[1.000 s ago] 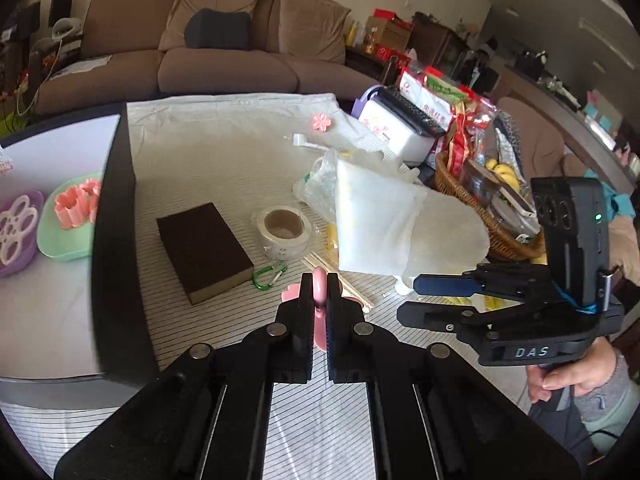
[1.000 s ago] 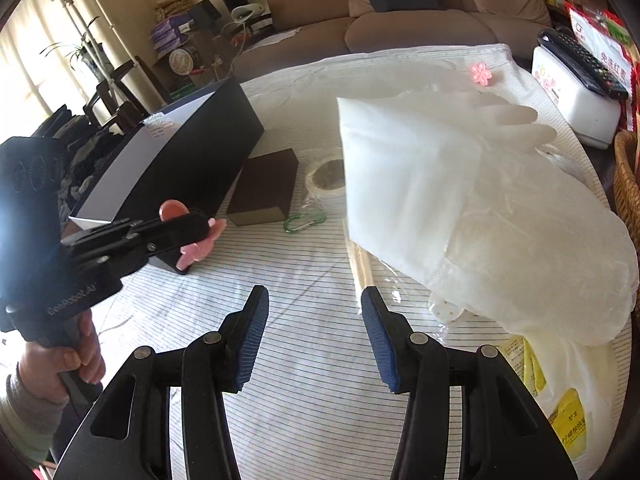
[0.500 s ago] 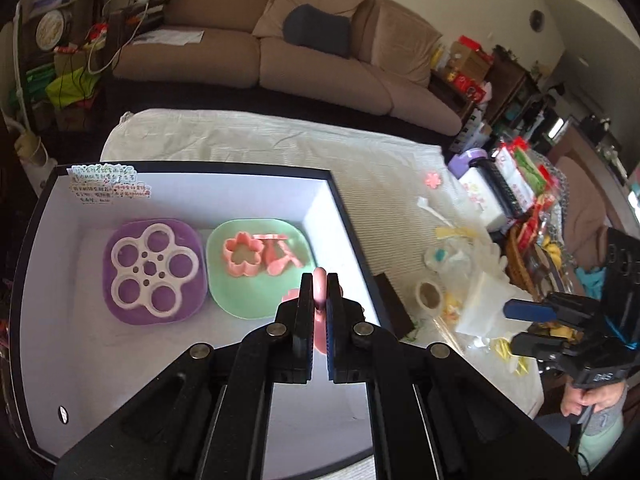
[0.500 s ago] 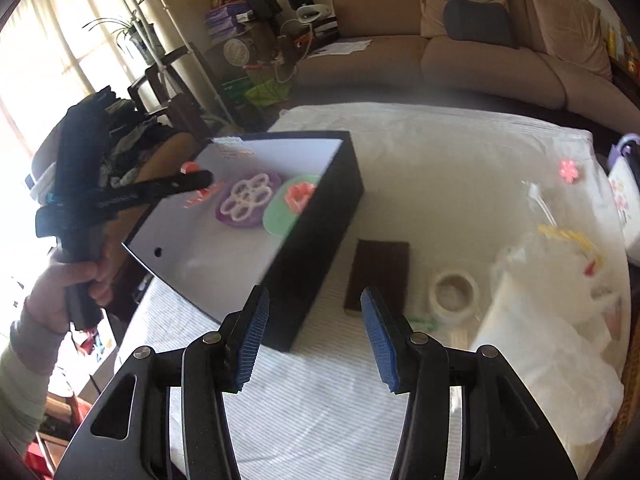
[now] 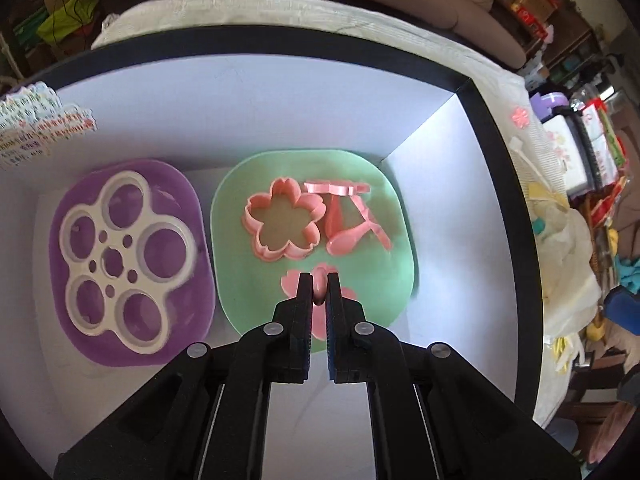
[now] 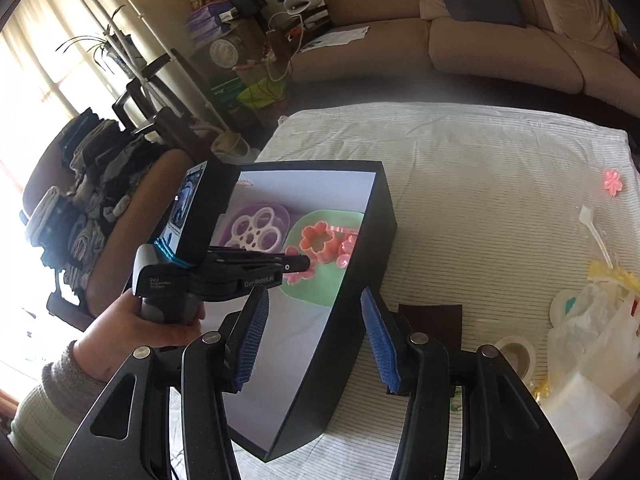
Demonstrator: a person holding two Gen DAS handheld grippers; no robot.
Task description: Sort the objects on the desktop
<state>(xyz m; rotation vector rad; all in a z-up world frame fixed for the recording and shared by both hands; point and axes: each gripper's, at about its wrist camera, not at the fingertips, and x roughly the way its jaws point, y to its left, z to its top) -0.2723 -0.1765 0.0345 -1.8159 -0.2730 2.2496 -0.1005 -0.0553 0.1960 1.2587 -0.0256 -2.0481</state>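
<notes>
On the striped tablecloth sits a black box with a white inside, the biggest thing on the table. Inside it lie two plates side by side: a purple plate carrying a white ring mould, and a green plate nearer the right wall, holding a pink flower cutter and a few smaller pink pieces just beside it. Over the near part of the green plate hangs the left gripper, pointing steeply down, its jaws beginning to part with the knob of a pink flower stamp between them; the pads appear to touch the knob, and the stamp's petals spread just above the plate or on it, I cannot tell which. Outside the box, the right gripper stands about half open with nothing between its blue pads, above the box's near wall. Far off on the cloth lies a small pink flower.
</notes>
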